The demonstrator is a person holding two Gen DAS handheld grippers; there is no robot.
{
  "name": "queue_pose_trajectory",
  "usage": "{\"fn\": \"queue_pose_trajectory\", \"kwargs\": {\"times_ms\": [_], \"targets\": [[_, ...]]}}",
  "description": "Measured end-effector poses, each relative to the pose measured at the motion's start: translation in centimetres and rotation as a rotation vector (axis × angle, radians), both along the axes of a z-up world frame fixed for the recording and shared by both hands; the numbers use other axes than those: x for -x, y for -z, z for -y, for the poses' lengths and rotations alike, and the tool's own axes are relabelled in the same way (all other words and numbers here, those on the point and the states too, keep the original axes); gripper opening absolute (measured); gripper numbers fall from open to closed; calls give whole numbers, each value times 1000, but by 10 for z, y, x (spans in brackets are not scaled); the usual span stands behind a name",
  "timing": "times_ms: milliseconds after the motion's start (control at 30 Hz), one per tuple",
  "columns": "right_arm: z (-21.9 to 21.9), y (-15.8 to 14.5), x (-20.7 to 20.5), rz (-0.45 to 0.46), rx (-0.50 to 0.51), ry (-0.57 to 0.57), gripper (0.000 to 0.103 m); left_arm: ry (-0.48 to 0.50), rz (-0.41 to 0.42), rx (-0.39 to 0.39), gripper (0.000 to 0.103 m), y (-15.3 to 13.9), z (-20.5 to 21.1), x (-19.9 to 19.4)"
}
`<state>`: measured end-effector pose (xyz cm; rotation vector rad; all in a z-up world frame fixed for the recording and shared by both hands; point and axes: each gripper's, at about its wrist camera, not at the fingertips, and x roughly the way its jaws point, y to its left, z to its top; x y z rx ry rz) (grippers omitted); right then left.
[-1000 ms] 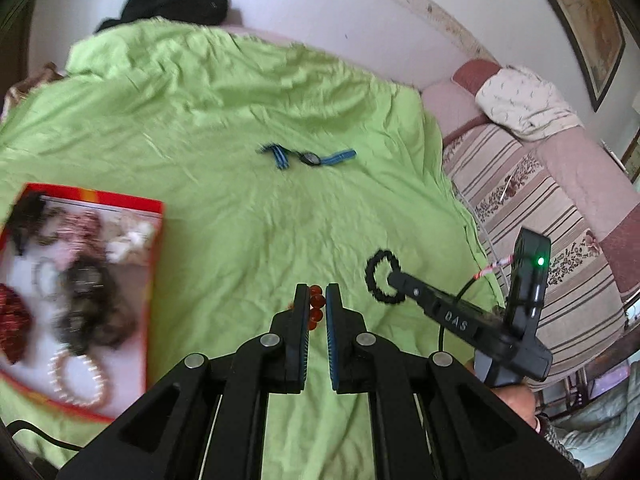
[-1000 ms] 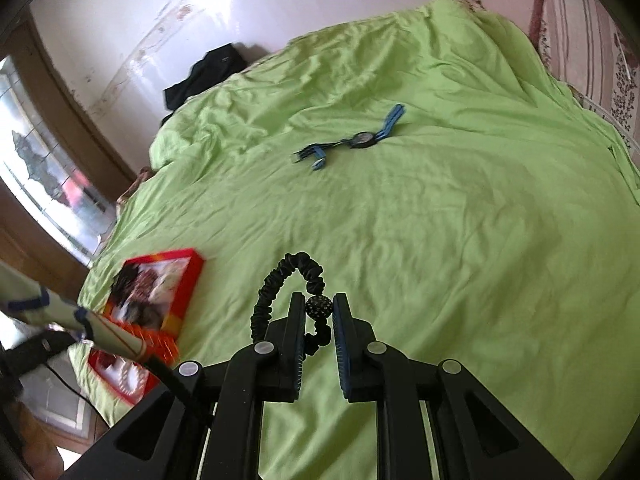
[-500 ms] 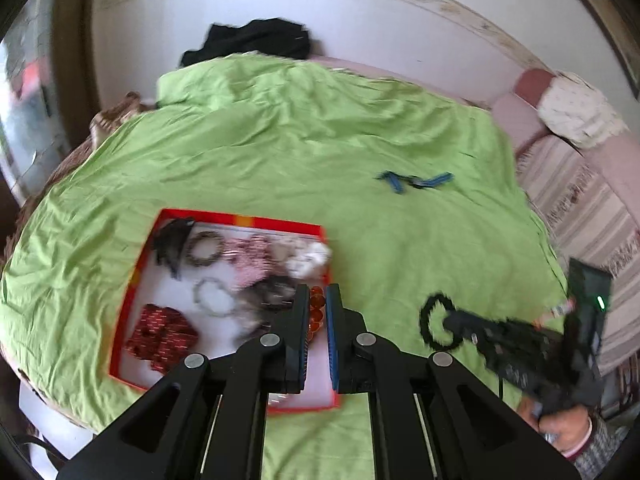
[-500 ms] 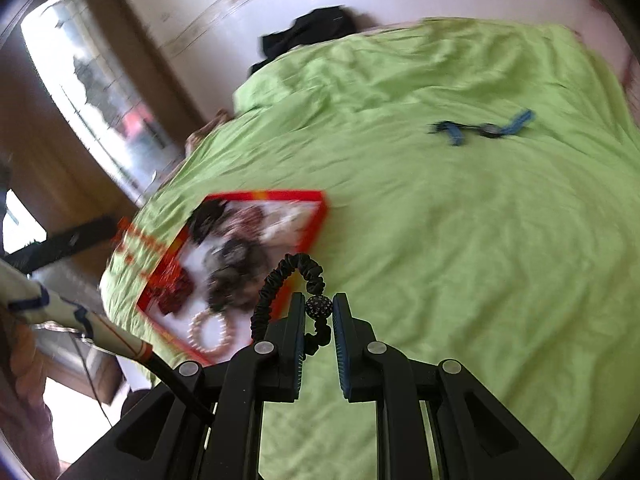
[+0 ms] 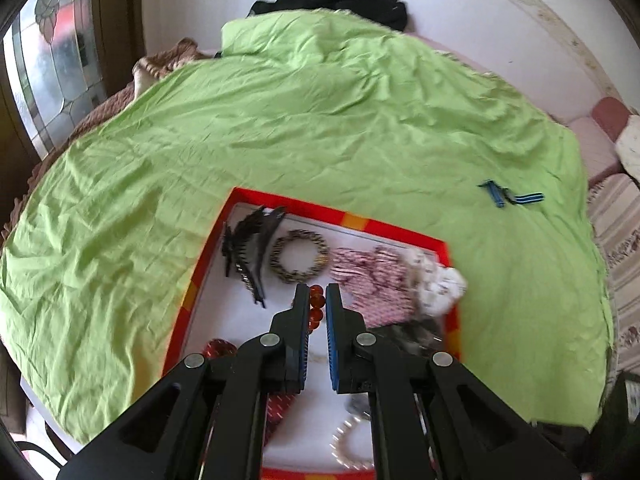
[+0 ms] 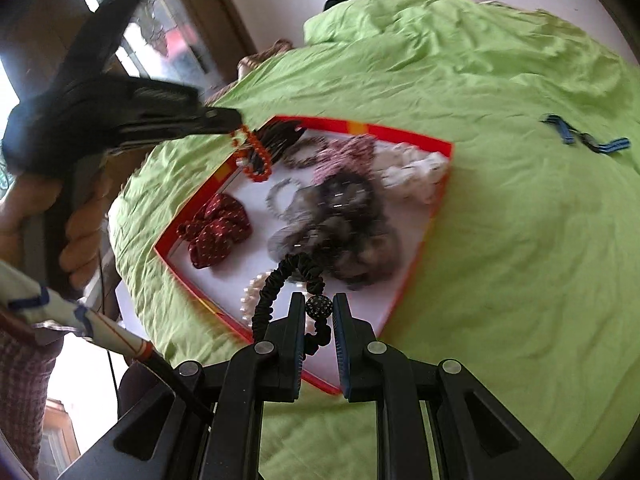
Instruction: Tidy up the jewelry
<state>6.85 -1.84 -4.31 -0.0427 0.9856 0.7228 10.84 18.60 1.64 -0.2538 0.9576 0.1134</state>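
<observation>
While over red tray (image 5: pixel 404 229):
Surface: green sheet (image 5: pixel 280 128), window beyond tray.
Left gripper (image 5: pixel 317 308): clamps orange bead bracelet (image 5: pixel 316 303).
Right gripper (image 6: pixel 319 312): clamps black hair tie (image 6: pixel 280 286), loop pointing trayward.

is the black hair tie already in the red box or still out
Out. The black hair tie hangs pinched in the right gripper above the red box, not lying inside.
</observation>
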Motion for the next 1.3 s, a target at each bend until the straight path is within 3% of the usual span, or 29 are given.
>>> {"fn": "queue_pose_trajectory", "kwargs": {"times_ms": [300,667,700,733,767,800,867,900,1100,1200,1300], "targets": [[-68,14,-2,-12,19,-103,15,-51,-86,37,7,47,-36,-32],[-101,28,-2,-14,30,-151,16,-70,-59,87,8,54,-47,-33],[-102,27,-1,-12,30,-152,21,-69,-59,94,9,54,-47,-32],[-101,25,0,-6,29,-152,26,-69,-58,97,10,53,-48,-32],[-100,22,1,5,28,-149,37,-67,-55,106,16,51,-47,-29],[-97,19,3,17,27,-146,44,-64,-47,118,27,47,-47,-26],[-91,11,6,39,17,-143,47,-60,-22,137,43,40,-46,-18],[-88,6,7,43,12,-142,47,-57,-7,147,46,35,-45,-13],[-47,-25,11,75,-47,-100,47,-20,33,175,46,10,-50,16],[-16,-34,-1,89,-64,-16,47,-37,57,129,50,2,-59,33],[12,-23,-22,72,-24,107,47,-93,48,62,52,7,-75,39]]}}
